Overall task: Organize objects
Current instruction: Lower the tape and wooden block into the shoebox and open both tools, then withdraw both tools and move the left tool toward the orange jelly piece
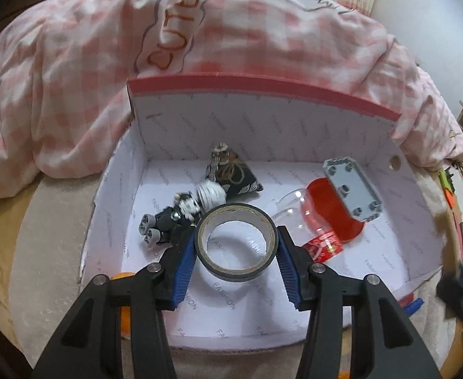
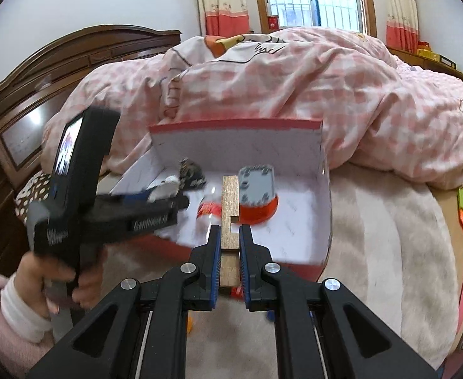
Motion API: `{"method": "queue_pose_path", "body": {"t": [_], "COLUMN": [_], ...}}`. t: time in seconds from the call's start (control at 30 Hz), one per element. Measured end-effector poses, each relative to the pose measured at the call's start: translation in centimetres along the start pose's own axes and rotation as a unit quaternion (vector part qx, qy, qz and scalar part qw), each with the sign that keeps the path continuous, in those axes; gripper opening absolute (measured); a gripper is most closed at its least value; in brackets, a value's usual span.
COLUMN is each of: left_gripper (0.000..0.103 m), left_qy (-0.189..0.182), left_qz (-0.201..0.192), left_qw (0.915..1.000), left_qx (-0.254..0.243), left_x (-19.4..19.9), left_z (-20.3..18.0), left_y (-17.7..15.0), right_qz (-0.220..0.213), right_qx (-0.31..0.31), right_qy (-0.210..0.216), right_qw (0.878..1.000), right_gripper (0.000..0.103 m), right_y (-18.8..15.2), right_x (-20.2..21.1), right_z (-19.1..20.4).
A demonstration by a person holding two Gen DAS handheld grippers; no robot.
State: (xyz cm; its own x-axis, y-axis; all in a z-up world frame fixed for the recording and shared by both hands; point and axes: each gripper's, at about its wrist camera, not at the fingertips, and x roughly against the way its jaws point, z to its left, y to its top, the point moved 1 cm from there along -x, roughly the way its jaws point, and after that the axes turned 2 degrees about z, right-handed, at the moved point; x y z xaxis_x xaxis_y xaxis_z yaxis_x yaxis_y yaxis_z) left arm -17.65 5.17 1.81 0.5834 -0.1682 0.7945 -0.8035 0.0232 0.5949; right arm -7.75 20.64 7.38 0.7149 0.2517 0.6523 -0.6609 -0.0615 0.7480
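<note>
We were midway through filling the box, a white-lined shoebox with a red rim that sat on the bed against a heaped pink checked quilt. Our left hand-held gripper was clamped on a roll of tape, pinching it across its outer edge and holding it over the near part of the box floor; we could not tell whether the roll touched the bottom. Our right hand-held gripper was closed on a notched wooden block, held upright just short of the box's near wall. We judged the step in hand to be dropping both pieces in: the left needed only to lower and let its jaws part, while the right had to carry the block forward over the wall first. Inside already lay a small toy car at the left, a patterned pouch towards the back, and a clear bottle with a red label under a grey studded plate on a red disc. The bare patch sat in the near middle, so the tape risked landing on the car or the bottle. In the right view the left tool reached across the box's left side, so the two could crowd each other. A few bright bits lay on the bed's far right edge, too blurred to name.
</note>
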Motion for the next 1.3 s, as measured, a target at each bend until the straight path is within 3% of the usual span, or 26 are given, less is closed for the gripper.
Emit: {"method": "queue_pose_path", "body": {"t": [0.67,0.77,0.83,0.97,1.3], "left_gripper": [0.049,0.058,0.062,0.069,0.069], "left_qy": [0.041,0.049,0.045,0.039,0.016], "left_qz": [-0.002,-0.001,-0.004,-0.003,-0.011], "left_qw": [0.9990,0.9987,0.9988,0.9988,0.9998], "left_qx": [-0.014,-0.017,-0.019,-0.029,-0.011], "left_x": [-1.1,-1.3,-1.3,-1.2,0.5], "left_z": [-0.4,-0.7,-0.9,-1.5,-1.5], "left_y": [0.0,-0.1,-0.3,-0.7,-1.5], "right_qz": [0.049,0.043,0.038,0.034,0.012], "right_qx": [-0.024,-0.042,-0.055,-0.049,-0.035], "right_qy": [-0.030,-0.037,-0.032,-0.024,-0.017], "right_qw": [0.998,0.997,0.997,0.998,0.999], "right_gripper": [0.012,0.012,0.015,0.031,0.035], "right_y": [1.4,1.3,1.3,1.3,0.7], "right_x": [-5.6,-5.8,-5.8,-5.5,-3.7], "right_z": [-2.3,-2.6,-2.7,-2.0,-0.6]}}
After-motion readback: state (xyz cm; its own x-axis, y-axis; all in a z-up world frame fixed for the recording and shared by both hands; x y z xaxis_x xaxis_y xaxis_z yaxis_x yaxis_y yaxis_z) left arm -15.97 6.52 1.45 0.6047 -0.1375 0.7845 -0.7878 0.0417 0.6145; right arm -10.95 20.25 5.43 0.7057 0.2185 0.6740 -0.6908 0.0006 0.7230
